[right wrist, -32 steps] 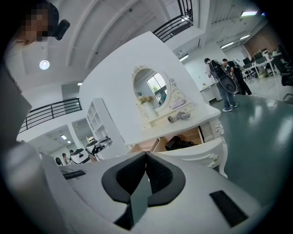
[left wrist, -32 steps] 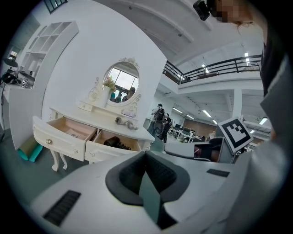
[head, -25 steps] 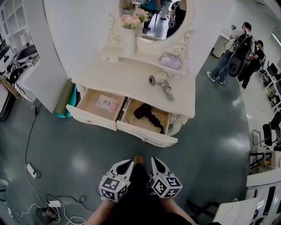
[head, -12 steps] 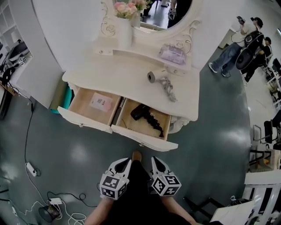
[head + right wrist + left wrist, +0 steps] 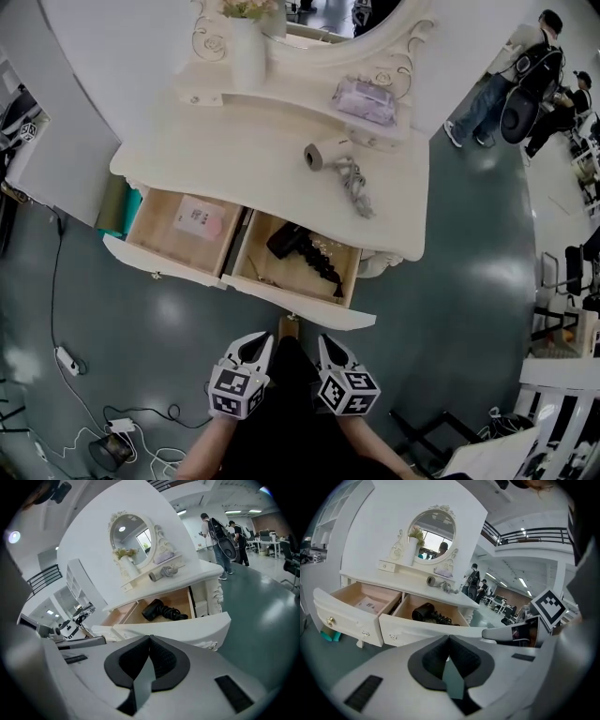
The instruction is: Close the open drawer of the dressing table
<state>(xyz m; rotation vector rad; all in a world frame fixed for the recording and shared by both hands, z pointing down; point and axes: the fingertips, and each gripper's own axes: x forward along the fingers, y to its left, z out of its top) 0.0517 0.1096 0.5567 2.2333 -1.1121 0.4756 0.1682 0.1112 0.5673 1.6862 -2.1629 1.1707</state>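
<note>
The white dressing table (image 5: 272, 159) has two drawers pulled out side by side. The left drawer (image 5: 150, 264) holds a pink packet (image 5: 199, 217). In the right drawer (image 5: 309, 307) lies a black hair dryer (image 5: 298, 248) with its coiled cord. My left gripper (image 5: 253, 349) and right gripper (image 5: 332, 351) hang side by side in front of the right drawer, a short way from its front, both shut and holding nothing. The left gripper view shows both drawer fronts (image 5: 401, 630) beyond the left gripper (image 5: 449, 642). Past the right gripper (image 5: 150, 641) I see the right drawer's front (image 5: 187, 627).
On the tabletop lie a silver hair dryer (image 5: 323, 155), a vase (image 5: 246, 52) and a purple pouch (image 5: 366, 98). Cables and a power strip (image 5: 66, 361) lie on the floor at left. People (image 5: 511, 75) stand at back right; chairs (image 5: 562, 300) are at right. A teal roll (image 5: 112, 206) leans beside the table.
The table and its open drawers have come closer and lower in the head view. Both grippers stay shut, side by side in front of me.
</note>
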